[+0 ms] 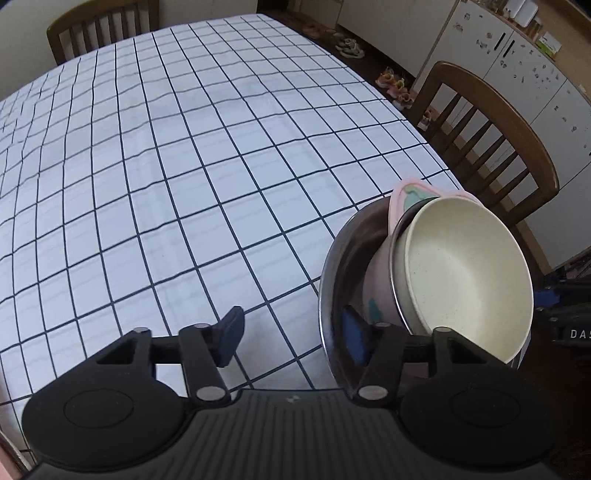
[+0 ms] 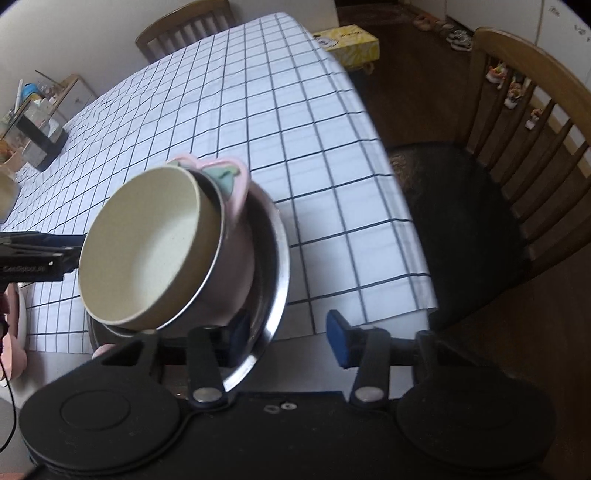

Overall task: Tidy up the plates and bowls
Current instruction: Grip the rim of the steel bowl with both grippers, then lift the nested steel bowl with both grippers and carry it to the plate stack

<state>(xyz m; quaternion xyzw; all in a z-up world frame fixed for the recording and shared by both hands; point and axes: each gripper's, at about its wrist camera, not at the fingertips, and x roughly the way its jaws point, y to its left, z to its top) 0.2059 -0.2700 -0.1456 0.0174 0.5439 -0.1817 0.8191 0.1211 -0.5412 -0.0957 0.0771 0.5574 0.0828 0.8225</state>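
Note:
A stack of nested dishes is held tilted above the near edge of the checked table: a large steel bowl outermost, a pink bowl with eared rim in it, and a cream bowl on top. My left gripper is open wide, its right finger inside the steel bowl's rim, its left finger outside. My right gripper is open too, its left finger inside the steel bowl, its right finger outside. The cream bowl faces the right wrist camera.
Wooden chairs stand at the table's right side and far end. A white cabinet and shoes on the floor lie beyond. In the right wrist view, a yellow tissue box sits past the far corner and a rack of items at the left.

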